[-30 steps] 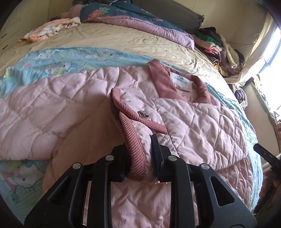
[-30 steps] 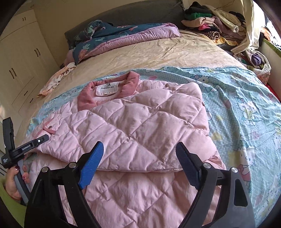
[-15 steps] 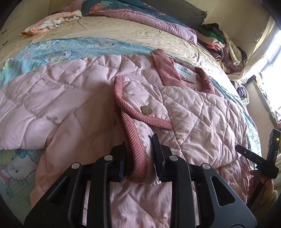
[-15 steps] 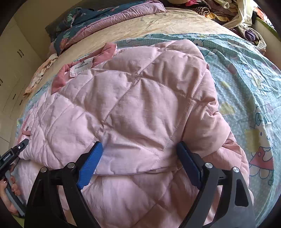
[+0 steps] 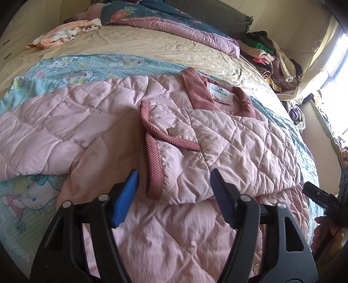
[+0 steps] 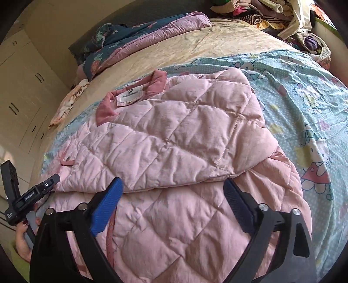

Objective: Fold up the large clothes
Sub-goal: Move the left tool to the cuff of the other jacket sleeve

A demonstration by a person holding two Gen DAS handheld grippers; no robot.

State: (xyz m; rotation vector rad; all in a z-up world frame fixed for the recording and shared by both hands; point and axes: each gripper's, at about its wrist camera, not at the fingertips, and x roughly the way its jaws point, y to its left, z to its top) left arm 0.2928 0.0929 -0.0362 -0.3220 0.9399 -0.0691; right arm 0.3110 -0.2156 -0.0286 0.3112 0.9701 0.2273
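Right sleeve folded across the jacket (image 5: 228, 148), left sleeve still out — left tongs (image 5: 174, 196) and right tongs (image 6: 171, 206) opening, empty.

You're in a home bedroom: a bed (image 5: 152, 45) under a cartoon-cat sheet (image 6: 304, 91), rumpled floral quilt (image 5: 165, 17) at its head, heaped clothes (image 5: 271, 56) by a sunlit window (image 5: 335, 65), cream wardrobe doors (image 6: 24, 91).

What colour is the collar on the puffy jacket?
The collar is dusty rose, darker than the pale pink jacket. The left wrist view shows it best.
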